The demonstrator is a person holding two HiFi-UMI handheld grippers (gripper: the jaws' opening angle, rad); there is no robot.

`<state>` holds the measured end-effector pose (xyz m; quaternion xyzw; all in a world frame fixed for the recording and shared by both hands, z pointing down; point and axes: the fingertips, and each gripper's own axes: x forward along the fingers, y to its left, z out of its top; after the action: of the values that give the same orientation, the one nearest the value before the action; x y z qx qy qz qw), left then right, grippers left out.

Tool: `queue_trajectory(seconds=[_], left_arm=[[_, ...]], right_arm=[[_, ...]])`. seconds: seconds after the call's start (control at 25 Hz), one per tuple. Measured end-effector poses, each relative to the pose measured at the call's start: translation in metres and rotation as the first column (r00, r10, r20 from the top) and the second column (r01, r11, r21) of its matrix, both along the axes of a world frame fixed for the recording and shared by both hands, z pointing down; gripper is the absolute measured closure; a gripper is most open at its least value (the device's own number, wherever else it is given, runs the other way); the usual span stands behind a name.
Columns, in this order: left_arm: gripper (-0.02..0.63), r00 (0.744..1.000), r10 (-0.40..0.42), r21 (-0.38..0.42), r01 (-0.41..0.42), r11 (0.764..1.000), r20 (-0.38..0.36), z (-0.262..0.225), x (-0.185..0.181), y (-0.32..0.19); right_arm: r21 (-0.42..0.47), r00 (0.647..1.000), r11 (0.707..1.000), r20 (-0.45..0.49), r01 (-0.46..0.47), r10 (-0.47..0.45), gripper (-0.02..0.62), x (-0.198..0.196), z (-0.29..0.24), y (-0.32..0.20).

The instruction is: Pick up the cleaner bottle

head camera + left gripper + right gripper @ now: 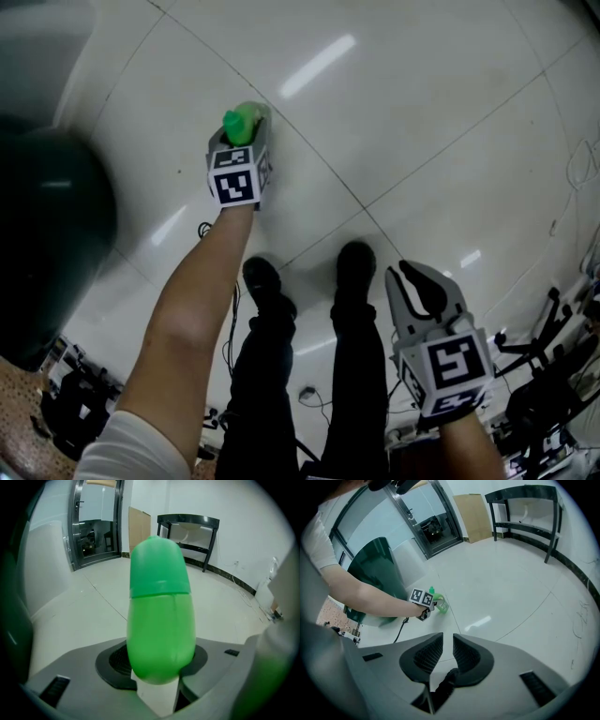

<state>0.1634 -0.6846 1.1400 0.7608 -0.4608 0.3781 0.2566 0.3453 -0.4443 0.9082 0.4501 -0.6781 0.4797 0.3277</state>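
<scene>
**Head view.** One green plastic cleaner bottle (240, 124) sits far left, low over the pale glossy tiled floor (422, 112). Its rounded cap end faces up toward the camera and its long axis runs roughly up from the floor. Its base is hidden.

There are two tools. The left tool (249, 141) is at the bottle, at the end of one bare outstretched forearm (192, 300). The right tool (403, 274) hangs near right, well apart from the bottle.

Each tool carries one black-and-white marker cube — two in all (234, 178) (455, 370). Two black shoes (261, 277) (356, 261) stand between the tools. One bulky dark green bin (52, 234) fills the left edge.

**Left gripper view.** The bottle (159, 620) fills the middle, long axis straight up the picture and cap on top. A seam separates the cap from the green body below. One ribbed black pad lies against each side of the lower body, so the left tool is clamped on the bottle.

Beyond it are three things:
- one black metal table (187, 520) by the far wall
- one brown cardboard sheet (139, 527) leaning just left of the table
- one glass door (96, 522) far left

**Right gripper view.** The right tool's two jaws are drawn together with only a thin slit left, and nothing lies between the pads.

Far off, left of centre, the bottle (439, 604) sits in the left tool. Its cap sticks up above the marker cube, and its translucent green body slopes down to the right — toward the floor.
</scene>
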Motion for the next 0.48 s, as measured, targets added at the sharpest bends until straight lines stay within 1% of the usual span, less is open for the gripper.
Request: queue_trajectory(seconds=[0.08,0.2,0.36,0.48], left_arm=[[0.422,1.0,0.01,0.001,-0.01,1.0,0.006,-0.001,-0.002,-0.003],[0.43,1.0,0.024,-0.007,-0.024,1.0,-0.003,-0.003,-0.002,-0.006],[0.437,0.999,0.015,-0.02,-0.016,1.0,-0.031,-0.008,-0.005,-0.009],[0.439,0.999,0.011,-0.009,-0.012,1.0,-0.047,-0.023,-0.004,-0.011]], right_arm=[[-0.006,1.0,1.0,-0.001,-0.003,0.003,0.531,0.002,0.0,0.003],[-0.004,1.0,1.0,-0.001,-0.004,0.004,0.531,0.003,0.0,0.006],[0.006,1.0,1.0,-0.003,-0.008,0.008,0.531,0.006,-0.002,0.007],[0.016,1.0,1.0,-0.006,-0.009,0.009,0.531,0.008,-0.006,0.005]])
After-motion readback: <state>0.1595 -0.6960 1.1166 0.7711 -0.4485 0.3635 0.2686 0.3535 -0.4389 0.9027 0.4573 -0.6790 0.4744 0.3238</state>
